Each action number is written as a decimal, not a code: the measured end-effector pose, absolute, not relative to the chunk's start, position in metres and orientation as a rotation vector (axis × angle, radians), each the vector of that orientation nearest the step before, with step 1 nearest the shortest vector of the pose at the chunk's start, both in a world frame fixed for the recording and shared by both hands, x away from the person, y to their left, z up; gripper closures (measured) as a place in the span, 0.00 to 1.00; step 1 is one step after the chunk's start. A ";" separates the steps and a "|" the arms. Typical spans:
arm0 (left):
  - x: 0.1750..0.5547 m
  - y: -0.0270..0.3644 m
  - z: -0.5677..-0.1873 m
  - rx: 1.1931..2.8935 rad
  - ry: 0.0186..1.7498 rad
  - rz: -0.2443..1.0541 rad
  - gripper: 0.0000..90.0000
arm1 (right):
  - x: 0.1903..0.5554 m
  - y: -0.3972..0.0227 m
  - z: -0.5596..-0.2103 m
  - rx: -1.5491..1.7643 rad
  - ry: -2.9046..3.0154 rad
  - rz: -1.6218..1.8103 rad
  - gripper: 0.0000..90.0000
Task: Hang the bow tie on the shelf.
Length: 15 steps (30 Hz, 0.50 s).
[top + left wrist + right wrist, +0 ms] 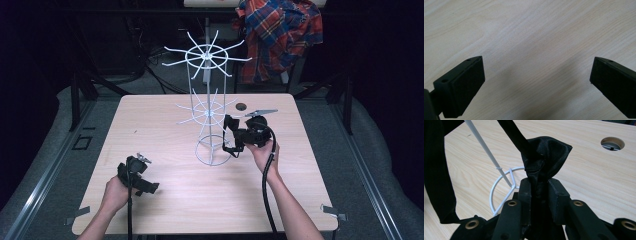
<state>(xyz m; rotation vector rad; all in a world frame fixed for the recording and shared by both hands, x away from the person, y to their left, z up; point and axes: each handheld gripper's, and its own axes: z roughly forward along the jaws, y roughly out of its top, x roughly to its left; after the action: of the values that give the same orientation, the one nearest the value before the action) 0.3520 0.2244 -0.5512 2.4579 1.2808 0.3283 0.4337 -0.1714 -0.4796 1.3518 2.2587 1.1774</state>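
Setting: dark room, grey floor, cables on it behind a light wood-grain bench (165,200). A red, blue and white plaid shirt (280,35) hangs on a stand beyond the far edge, its upper part cut off by the frame.

Bench fitting: round cable hole (241,106) near the far edge, also seen in the right gripper view (612,143).

Item 1: white wire rack (207,110), upright at bench centre; ring base, two tiers of radiating prongs. In the right gripper view its base ring (499,182) and one rod show, the rest cut off.

Item 2: black fabric piece (546,157) with strap, bunched; full shape hard to make out. Located just beside the rack's lower right, off the bench surface.

Item 3: right tool (239,139), held in the right hand (262,152); jaws closed tight on the black fabric.

Item 4: left tool (137,175), held in the left hand (116,192) at the near left of the bench; jaws wide apart over bare wood, gripping nothing.

Writing, brands, labels: none legible
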 end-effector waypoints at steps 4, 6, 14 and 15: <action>0.352 0.224 -0.551 2.462 1.281 0.326 0.00 | 0.435 -0.172 -0.481 1.354 2.264 1.176 0.82; 0.352 0.224 -0.551 2.461 1.281 0.329 0.00 | 0.435 -0.172 -0.481 1.352 2.268 1.171 0.82; 0.352 0.224 -0.551 2.458 1.281 0.330 0.00 | 0.435 -0.172 -0.482 1.351 2.283 1.165 0.82; 0.352 0.224 -0.551 2.459 1.280 0.331 0.00 | 0.435 -0.172 -0.482 1.350 2.283 1.164 0.82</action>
<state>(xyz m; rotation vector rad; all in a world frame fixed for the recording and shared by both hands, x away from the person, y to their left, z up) 0.3516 0.2237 -0.5507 2.4589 1.2797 0.3310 0.4346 -0.1718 -0.4815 1.3497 2.2834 1.1642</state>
